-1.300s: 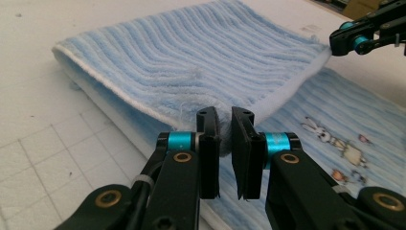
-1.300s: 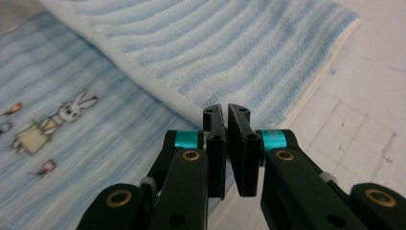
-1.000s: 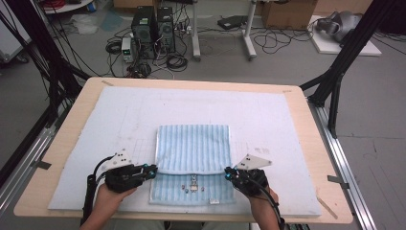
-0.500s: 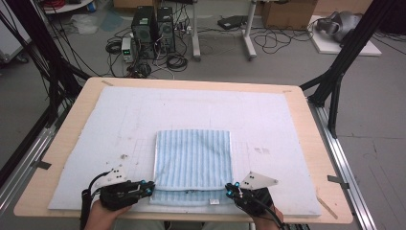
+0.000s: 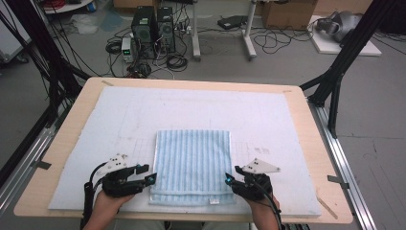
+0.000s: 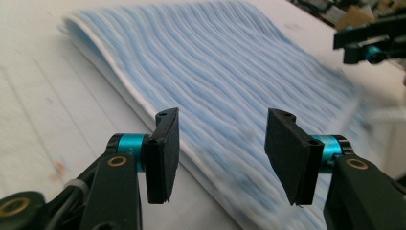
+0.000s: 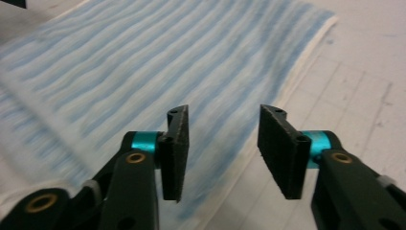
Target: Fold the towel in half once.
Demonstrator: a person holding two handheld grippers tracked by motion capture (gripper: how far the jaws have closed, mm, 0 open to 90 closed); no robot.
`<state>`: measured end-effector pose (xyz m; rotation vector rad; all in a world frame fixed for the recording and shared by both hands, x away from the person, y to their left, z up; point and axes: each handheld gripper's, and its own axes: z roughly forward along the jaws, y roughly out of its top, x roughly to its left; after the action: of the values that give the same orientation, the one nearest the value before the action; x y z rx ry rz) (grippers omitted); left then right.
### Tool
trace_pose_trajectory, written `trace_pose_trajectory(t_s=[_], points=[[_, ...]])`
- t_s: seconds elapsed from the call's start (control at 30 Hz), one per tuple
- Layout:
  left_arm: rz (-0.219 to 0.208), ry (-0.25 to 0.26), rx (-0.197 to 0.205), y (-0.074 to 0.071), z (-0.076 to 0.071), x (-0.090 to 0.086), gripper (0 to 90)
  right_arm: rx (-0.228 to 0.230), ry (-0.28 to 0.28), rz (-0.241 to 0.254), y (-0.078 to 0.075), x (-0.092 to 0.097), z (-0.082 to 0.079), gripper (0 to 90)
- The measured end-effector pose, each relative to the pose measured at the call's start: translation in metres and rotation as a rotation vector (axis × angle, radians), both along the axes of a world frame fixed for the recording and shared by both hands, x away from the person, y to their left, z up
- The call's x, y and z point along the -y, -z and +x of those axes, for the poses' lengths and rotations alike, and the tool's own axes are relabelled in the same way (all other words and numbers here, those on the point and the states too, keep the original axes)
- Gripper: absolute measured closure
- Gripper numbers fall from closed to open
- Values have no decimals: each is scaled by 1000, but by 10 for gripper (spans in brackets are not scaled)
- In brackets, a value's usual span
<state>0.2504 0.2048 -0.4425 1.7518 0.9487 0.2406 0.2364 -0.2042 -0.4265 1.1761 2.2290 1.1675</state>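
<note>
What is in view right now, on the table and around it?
towel: one, blue-and-white striped, folded, near middle of the mat
mat: one, pale white, covering the table
table: one, light wood
computer towers: two, black, on floor beyond the table
cardboard box: one, brown, far floor
left gripper: one, black, open, beside towel's left edge
right gripper: one, black, open, beside towel's right edge
hands: two, holding the grippers

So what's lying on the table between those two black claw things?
The folded blue striped towel lies between the left gripper and the right gripper, on the white mat. The high view shows it; both grippers' fingers have just been opening, nothing between them.
</note>
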Motion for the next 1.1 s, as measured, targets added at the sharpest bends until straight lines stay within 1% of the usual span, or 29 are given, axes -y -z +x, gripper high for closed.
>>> trace_pose_trajectory(t_s=[0.1, 0.17, 0.23, 0.27, 0.3, 0.33, 0.37, 0.4, 0.43, 0.47, 0.5, 0.53, 0.57, 0.6, 0.63, 0.67, 0.7, 0.73, 0.77, 0.8, 0.83, 0.87, 0.9, 0.93, 0.97, 1.0, 1.07, 1.1], points=[[-16, -38, 30, -3, 12, -2, 441, 10, 33, 8, 0, 0, 13, 464], [-15, -57, 39, -5, 20, -4, 425, 10, 47, 10, 1, 0, 22, 418], [-27, -67, 37, -6, 27, -5, 403, 14, 58, 14, 2, -1, 31, 407], [-28, -77, 31, -7, 32, -5, 376, 13, 59, 13, 2, -2, 35, 404], [-22, -80, 30, -7, 34, -4, 341, 19, 65, -1, 2, -3, 40, 385], [-11, -97, 26, -8, 40, -3, 309, 21, 66, -2, 2, -4, 43, 357], [5, -121, 22, -8, 46, -3, 271, 11, 73, -4, 2, -5, 49, 323], [23, -133, 12, -8, 50, -2, 227, 10, 78, -12, 3, -7, 56, 284], [48, -144, 0, -8, 56, -1, 200, 0, 81, -12, 3, -8, 60, 258], [58, -161, -19, -8, 63, -1, 202, -13, 83, -13, 3, -10, 66, 228], [53, -169, -25, -7, 68, -1, 203, -23, 92, -18, 4, -12, 73, 204], [45, -169, -37, -6, 72, -3, 203, -34, 90, -14, 5, -13, 78, 201], [58, -170, -47, -5, 76, -2, 204, -33, 89, -27, 5, -15, 82, 182], [71, -172, -45, -5, 80, -1, 213, -31, 88, -42, 6, -16, 87, 168], [71, -166, -44, -6, 82, -1, 240, -36, 85, -53, 7, -18, 91, 165], [72, -146, -46, -7, 85, 0, 263, -41, 86, -56, 7, -19, 93, 161], [73, -137, -37, -7, 87, 2, 269, -36, 84, -69, 7, -20, 96, 158], [70, -136, -42, -7, 90, 3, 269, -42, 88, -72, 7, -21, 99, 153], [91, -134, -55, -6, 94, 5, 275, -50, 93, -69, 7, -22, 101, 154], [102, -134, -59, -4, 97, 7, 277, -60, 106, -76, 8, -22, 104, 155], [102, -140, -72, -3, 101, 9, 279, -74, 115, -85, 9, -23, 107, 169], [105, -144, -87, -2, 103, 11, 279, -88, 122, -89, 11, -22, 110, 209], [113, -148, -101, 0, 105, 13, 279, -100, 121, -77, 12, -22, 113, 283], [126, -155, -117, 1, 107, 15, 278, -105, 121, -76, 12, -21, 114, 340], [125, -157, -123, 2, 107, 16, 281, -108, 124, -71, 13, -21, 115, 391], [144, -150, -132, 4, 108, 18, 293, -109, 119, -66, 12, -20, 115, 444], [159, -148, -146, 5, 109, 20, 343, -106, 118, -87, 12, -20, 114, 511], [166, -141, -145, 6, 108, 21, 394, -111, 112, -84, 12, -20, 114, 536]])
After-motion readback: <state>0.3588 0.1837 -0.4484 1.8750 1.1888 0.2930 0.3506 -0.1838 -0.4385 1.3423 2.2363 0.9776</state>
